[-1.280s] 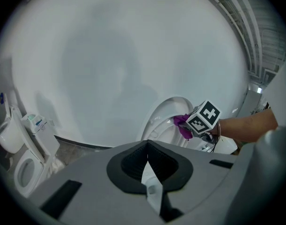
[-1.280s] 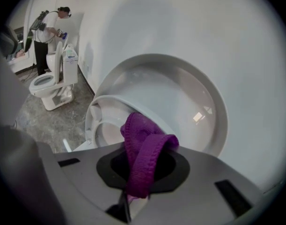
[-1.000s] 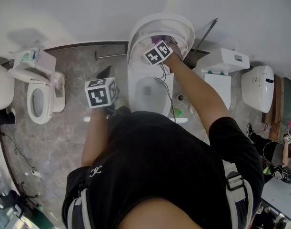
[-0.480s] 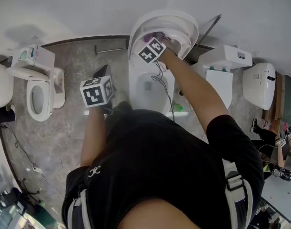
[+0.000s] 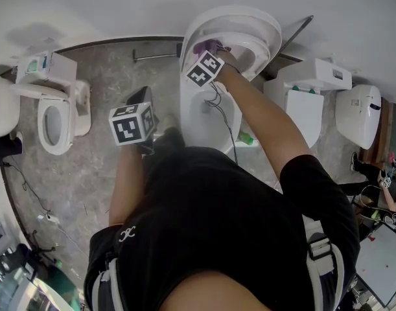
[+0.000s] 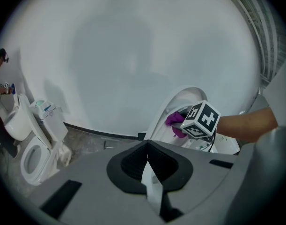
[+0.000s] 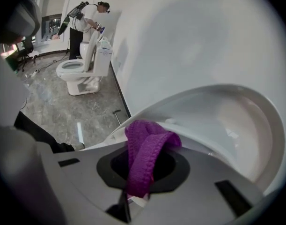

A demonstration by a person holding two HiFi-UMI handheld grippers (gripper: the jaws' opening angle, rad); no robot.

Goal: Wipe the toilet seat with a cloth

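My right hand-held gripper (image 7: pixel 139 175) is pinching a purple cloth (image 7: pixel 146 149). The cloth is folded into a band whose long axis runs out from the jaws, and its rounded fold points at the upturned toilet seat (image 7: pixel 227 121). The seat leans against the wall. In the head view the marker cube hides that grip, and only a tuft of cloth (image 5: pixel 204 45) shows at the left edge of the seat (image 5: pixel 253 26), above the open bowl (image 5: pixel 210 118). My left hand-held gripper (image 6: pixel 148 172) is pressed together with nothing in it. Its view catches the cloth (image 6: pixel 173 120) from the side, against the seat's inner face.
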